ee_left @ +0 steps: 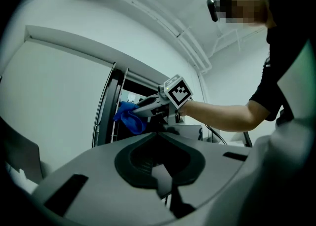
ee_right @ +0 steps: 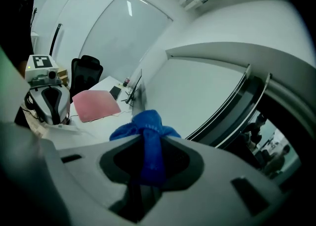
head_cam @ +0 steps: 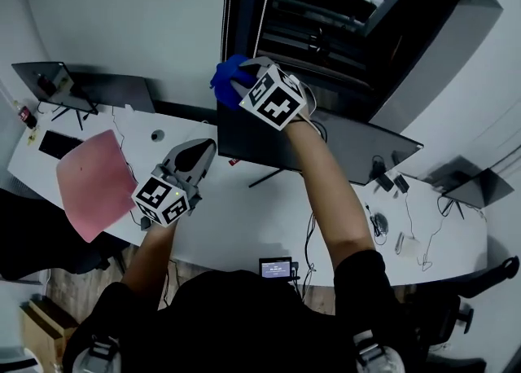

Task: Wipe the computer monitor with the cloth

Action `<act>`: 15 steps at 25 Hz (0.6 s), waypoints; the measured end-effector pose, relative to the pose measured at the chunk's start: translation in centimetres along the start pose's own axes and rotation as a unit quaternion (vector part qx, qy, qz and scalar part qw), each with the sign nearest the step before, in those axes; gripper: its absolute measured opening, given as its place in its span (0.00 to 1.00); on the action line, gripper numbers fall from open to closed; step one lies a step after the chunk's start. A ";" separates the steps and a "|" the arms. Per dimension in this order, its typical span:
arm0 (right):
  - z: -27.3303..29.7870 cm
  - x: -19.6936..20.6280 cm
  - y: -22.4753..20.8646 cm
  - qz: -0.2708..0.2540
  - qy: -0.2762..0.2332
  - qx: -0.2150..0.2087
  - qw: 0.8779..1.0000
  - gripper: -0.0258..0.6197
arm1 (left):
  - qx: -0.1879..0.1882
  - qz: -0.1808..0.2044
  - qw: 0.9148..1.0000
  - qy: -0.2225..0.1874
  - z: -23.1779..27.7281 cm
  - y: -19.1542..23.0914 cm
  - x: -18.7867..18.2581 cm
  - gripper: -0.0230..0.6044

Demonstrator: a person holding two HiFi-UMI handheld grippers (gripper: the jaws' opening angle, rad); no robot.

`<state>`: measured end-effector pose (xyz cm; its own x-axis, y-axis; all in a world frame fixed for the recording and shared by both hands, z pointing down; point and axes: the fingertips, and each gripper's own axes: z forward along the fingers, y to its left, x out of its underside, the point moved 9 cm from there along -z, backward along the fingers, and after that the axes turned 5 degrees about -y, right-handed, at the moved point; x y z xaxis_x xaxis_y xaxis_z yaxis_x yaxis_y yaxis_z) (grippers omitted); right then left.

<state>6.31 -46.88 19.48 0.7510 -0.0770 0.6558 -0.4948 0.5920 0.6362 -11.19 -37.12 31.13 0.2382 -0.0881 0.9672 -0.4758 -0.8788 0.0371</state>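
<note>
The dark computer monitor (head_cam: 358,151) stands on the white desk (head_cam: 244,225), seen from above. My right gripper (head_cam: 238,83) is raised at the monitor's top left corner and is shut on a bunched blue cloth (head_cam: 226,76). In the right gripper view the cloth (ee_right: 148,126) sticks out between the jaws. The left gripper view shows the same cloth (ee_left: 127,116) at the tip of the right gripper (ee_left: 140,110). My left gripper (head_cam: 203,150) hovers over the desk, lower and to the left of the monitor. Its jaws are shut, with nothing between them.
A pink mat (head_cam: 94,180) lies on the desk's left end. A second monitor (head_cam: 57,82) stands at the far left and another screen (head_cam: 480,188) at the far right. Cables and small devices (head_cam: 277,267) lie on the desk. A black chair (head_cam: 32,241) stands below the mat.
</note>
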 end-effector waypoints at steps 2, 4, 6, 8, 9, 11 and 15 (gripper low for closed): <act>-0.6 0.6 0.0 0.002 0.002 0.004 1.000 0.19 | 0.007 -0.003 1.000 -0.001 0.7 -0.2 0.3 0.03; -1.3 1.3 0.0 0.009 0.002 0.010 1.000 0.19 | 0.015 -0.008 1.000 0.000 1.4 -0.3 0.6 0.03; -2.1 2.0 0.0 0.011 0.001 0.024 1.000 0.19 | 0.023 -0.014 1.000 0.002 2.0 -0.5 1.1 0.03; -3.0 2.7 0.1 0.010 0.002 0.038 0.999 0.19 | 0.031 -0.021 0.999 0.003 2.5 -0.8 1.5 0.03; -3.4 3.1 0.1 0.011 0.003 0.044 0.999 0.19 | 0.035 -0.024 0.999 0.003 2.8 -1.0 1.8 0.03; -4.4 3.9 -0.1 0.015 0.007 0.052 0.999 0.19 | 0.044 -0.027 0.999 0.003 3.5 -1.6 2.1 0.03; -6.6 6.1 -0.6 0.032 0.012 0.062 0.997 0.19 | 0.056 -0.028 0.998 0.008 4.9 -3.3 2.6 0.03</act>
<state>14.10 -42.41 20.37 0.7249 -0.0222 0.6885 -0.5918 0.4915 0.6389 -4.91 -36.77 32.31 0.2479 -0.0304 0.9683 -0.3650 -0.9288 0.0643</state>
